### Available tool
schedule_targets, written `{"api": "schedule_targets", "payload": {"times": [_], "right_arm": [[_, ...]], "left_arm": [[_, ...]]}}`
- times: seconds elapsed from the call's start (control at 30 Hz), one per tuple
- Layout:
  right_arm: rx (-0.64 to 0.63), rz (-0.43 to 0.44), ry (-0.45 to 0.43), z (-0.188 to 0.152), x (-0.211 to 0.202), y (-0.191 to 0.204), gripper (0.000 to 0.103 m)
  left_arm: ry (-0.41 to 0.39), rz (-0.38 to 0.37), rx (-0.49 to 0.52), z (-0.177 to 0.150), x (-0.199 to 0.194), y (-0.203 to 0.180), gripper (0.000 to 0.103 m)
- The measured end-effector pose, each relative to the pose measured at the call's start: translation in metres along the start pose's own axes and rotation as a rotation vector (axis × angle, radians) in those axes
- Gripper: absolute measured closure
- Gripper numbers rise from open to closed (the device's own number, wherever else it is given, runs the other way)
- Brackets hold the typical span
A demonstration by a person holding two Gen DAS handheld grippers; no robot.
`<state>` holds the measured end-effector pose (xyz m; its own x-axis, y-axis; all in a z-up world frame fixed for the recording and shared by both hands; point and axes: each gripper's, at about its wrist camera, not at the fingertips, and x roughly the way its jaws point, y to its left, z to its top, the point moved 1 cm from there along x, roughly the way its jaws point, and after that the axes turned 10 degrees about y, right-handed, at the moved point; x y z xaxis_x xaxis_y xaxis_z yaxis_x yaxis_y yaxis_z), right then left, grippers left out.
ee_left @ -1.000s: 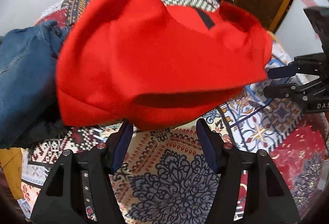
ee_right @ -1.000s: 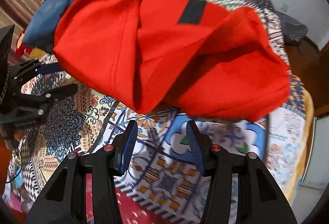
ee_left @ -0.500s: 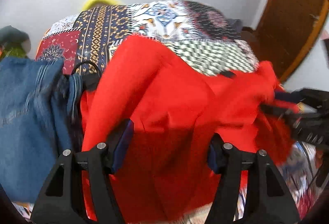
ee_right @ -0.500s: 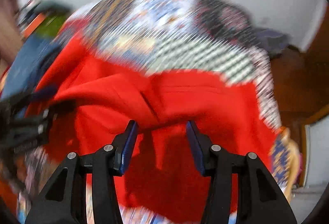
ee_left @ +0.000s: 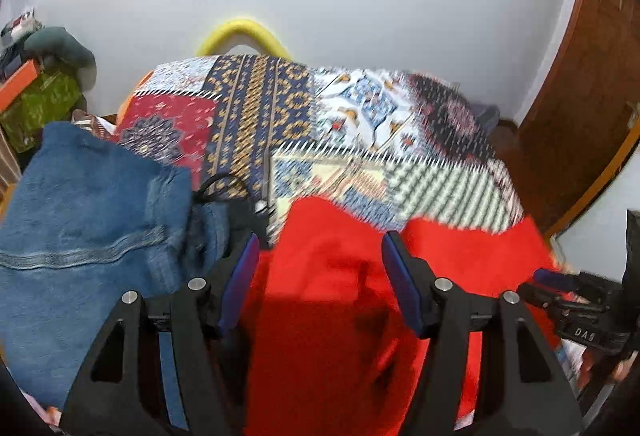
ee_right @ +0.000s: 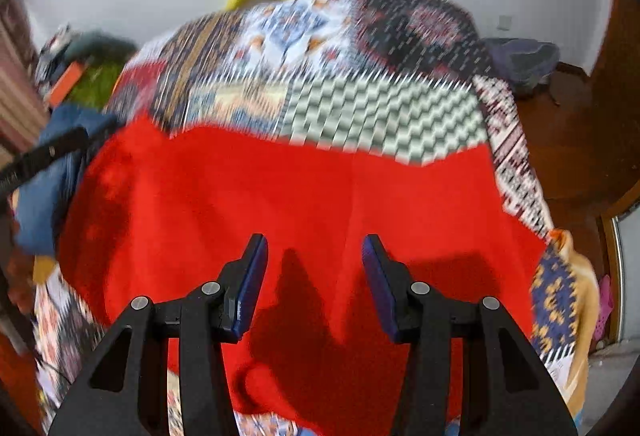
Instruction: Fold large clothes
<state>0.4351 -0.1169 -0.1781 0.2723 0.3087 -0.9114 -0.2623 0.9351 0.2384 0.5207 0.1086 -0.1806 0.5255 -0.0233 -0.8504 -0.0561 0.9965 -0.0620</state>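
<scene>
A large red garment lies spread across the patchwork bedspread. In the left wrist view the same red garment fills the lower middle. My left gripper hovers over its left part, open, with nothing between the blue pads. My right gripper is open above the garment's middle and casts a shadow on the cloth. The right gripper also shows at the right edge of the left wrist view. One finger of the left gripper pokes in at the left of the right wrist view.
Blue denim clothing is piled on the bed's left side, touching the red garment, with a black cable beside it. A yellow curved piece sits at the head by the white wall. A wooden door stands at right.
The red garment, bunched up a second ago, now lies spread flat on the bed. Both grippers have moved forward over it and both views have tilted up toward the wall.
</scene>
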Motion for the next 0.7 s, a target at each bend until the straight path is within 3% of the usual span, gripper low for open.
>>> {"api": "schedule_targets", "payload": {"times": [0.17, 0.27, 0.33, 0.43, 0.53, 0.7], "right_arm": [[-0.053, -0.011, 0.107, -0.023, 0.026, 0.0, 0.057], [-0.038, -0.003, 0.129, -0.033, 0.036, -0.007, 0.044], [-0.016, 0.03, 0.12, -0.036, 0.038, -0.014, 0.043], [0.02, 0.069, 0.118, -0.039, 0.036, -0.022, 0.043], [0.012, 0.019, 0.102, -0.044, 0.031, -0.022, 0.043], [-0.03, -0.061, 0.086, -0.052, 0.025, -0.021, 0.043]], "left_arm": [[0.055, 0.044, 0.124, -0.035, 0.0, -0.002, 0.04], [0.077, 0.079, 0.243, -0.055, 0.007, -0.023, 0.04], [0.078, 0.141, 0.317, -0.063, 0.017, -0.038, 0.04], [0.068, 0.306, 0.388, -0.069, 0.039, -0.051, 0.04], [0.046, 0.343, 0.31, -0.056, 0.038, -0.036, 0.04], [0.011, 0.246, 0.115, -0.045, 0.011, 0.0, 0.04]]}}
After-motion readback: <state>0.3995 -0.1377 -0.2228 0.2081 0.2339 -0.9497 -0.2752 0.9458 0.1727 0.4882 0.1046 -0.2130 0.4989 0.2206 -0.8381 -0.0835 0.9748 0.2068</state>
